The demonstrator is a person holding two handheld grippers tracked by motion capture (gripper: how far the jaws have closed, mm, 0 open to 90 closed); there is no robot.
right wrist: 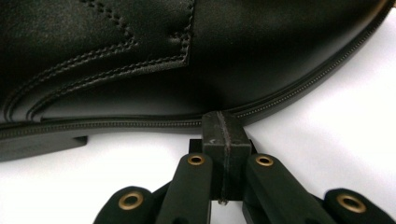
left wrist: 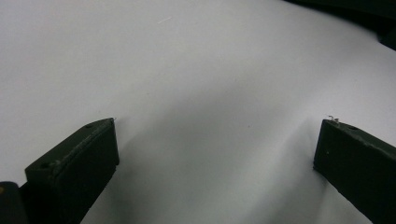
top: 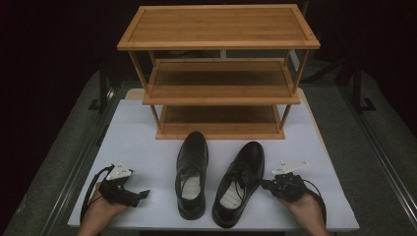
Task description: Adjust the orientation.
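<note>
Jaws pressed together on my right gripper (right wrist: 222, 135), tips against the right shoe's (top: 239, 182) sole edge, table (top: 147, 157) front; left gripper (top: 139, 195) spread wide over bare white, left shoe (top: 192, 173) alongside.
</note>
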